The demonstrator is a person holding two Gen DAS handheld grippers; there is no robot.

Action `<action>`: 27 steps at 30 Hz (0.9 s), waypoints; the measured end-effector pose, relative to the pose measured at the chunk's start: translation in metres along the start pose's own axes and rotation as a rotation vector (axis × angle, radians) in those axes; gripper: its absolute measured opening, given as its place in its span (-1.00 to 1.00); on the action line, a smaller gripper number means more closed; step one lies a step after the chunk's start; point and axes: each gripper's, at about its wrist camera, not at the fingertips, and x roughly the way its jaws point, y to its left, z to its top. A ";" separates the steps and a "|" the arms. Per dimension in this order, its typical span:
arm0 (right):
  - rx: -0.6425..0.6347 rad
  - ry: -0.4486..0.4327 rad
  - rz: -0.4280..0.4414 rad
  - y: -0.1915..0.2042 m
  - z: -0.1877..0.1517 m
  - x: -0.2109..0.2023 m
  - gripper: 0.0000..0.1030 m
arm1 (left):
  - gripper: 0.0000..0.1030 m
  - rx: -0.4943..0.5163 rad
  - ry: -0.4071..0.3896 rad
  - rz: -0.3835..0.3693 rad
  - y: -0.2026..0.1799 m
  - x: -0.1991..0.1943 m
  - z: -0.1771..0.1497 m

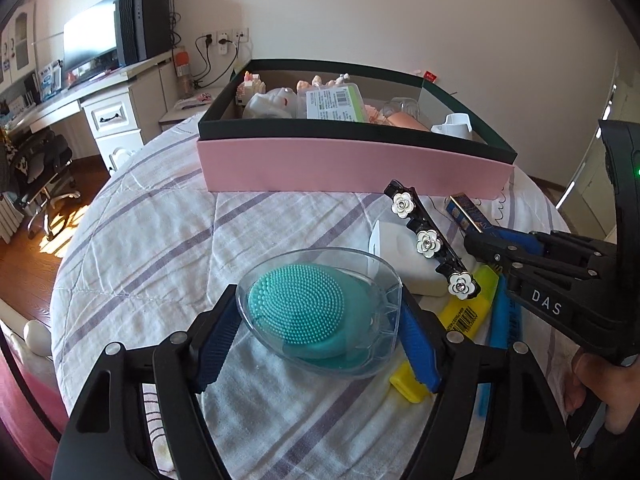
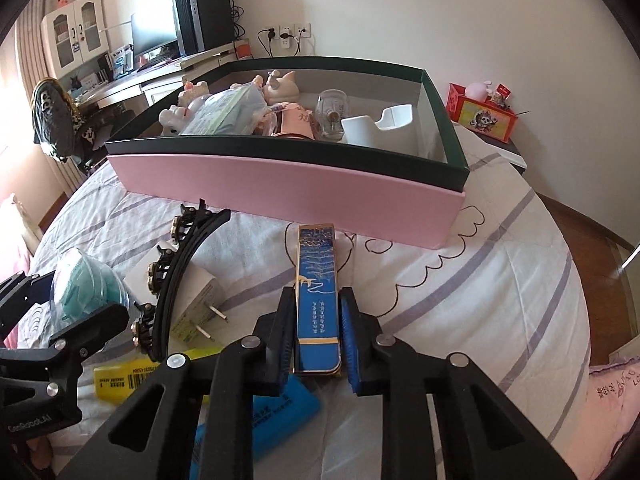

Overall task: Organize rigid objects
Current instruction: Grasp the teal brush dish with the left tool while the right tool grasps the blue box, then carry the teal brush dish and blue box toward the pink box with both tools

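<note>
My left gripper [image 1: 316,336] is shut on a clear case with a teal silicone brush [image 1: 308,312] inside, over the striped bedspread. It also shows at the left of the right wrist view [image 2: 86,284]. My right gripper [image 2: 316,340] is shut on a long blue box with gold trim [image 2: 318,280], whose far end points at the pink storage box [image 2: 280,188]. In the left wrist view the right gripper [image 1: 486,250] holds that blue box [image 1: 466,212] near the pink box [image 1: 352,164], which holds several figurines and containers.
A black hair clip with white flowers [image 1: 430,242] lies on a white plug adapter [image 1: 396,256]. Yellow [image 1: 466,310] and blue [image 1: 506,320] packets lie beside them. A red box [image 2: 482,114] stands on a nightstand at right. A desk with a monitor [image 1: 90,40] is at the back left.
</note>
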 end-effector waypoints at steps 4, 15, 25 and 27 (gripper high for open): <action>0.030 -0.054 0.022 0.001 -0.010 -0.019 -0.59 | 0.45 -0.006 -0.050 0.011 0.001 -0.021 0.000; 0.029 -0.328 0.091 0.045 -0.029 -0.128 -0.58 | 0.44 -0.028 -0.276 0.033 -0.008 -0.118 -0.005; -0.022 -0.482 0.094 0.074 -0.036 -0.206 -0.58 | 0.44 0.029 -0.471 0.107 -0.029 -0.207 -0.016; -0.024 -0.514 0.081 0.078 -0.039 -0.217 -0.58 | 0.44 0.037 -0.507 0.116 -0.032 -0.221 -0.019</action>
